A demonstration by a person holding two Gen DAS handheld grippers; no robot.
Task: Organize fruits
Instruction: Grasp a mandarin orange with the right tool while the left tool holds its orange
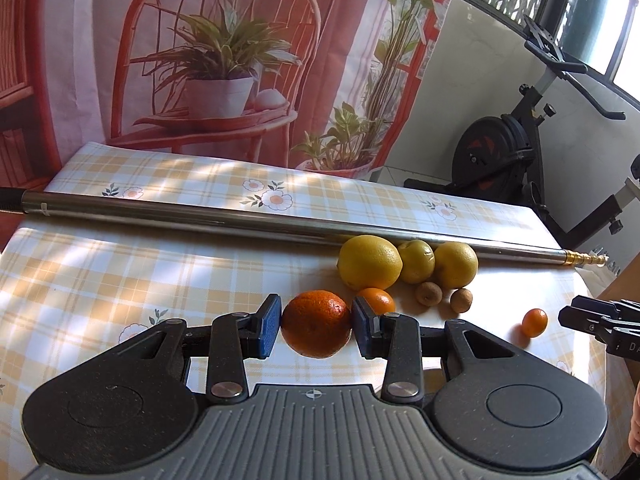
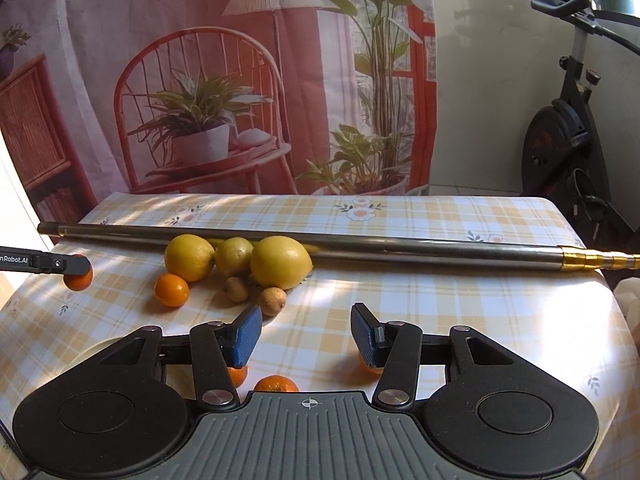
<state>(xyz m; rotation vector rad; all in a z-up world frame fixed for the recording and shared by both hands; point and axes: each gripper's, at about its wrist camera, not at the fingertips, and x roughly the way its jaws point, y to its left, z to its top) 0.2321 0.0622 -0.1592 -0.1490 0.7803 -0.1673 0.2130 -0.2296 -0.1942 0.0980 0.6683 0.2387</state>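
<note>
The step in hand looks like carrying one fruit to its group. The left gripper [image 1: 316,330] is clenched on a big orange [image 1: 317,323]; both blue pads touch its sides, and it seems to be held a little above the worktop [image 1: 120,264], though the shadow under it is hard to read.

By the metal pole [image 1: 240,220] three yellow fruits [image 1: 369,262] lie in a row, touching each other. In front of them are a small orange [image 1: 378,300] and two little brown fruits [image 1: 429,293]. One tiny orange fruit [image 1: 535,322] sits apart, near the right gripper.

The right gripper [image 2: 306,334] is released, its jaws wide apart, and it holds nothing. It hovers over more small oranges [image 2: 276,384], partly hidden under its body.

I judge the next move calls for setting the big orange down beside the small orange, gently so it does not roll into the row, then opening the jaws.
</note>
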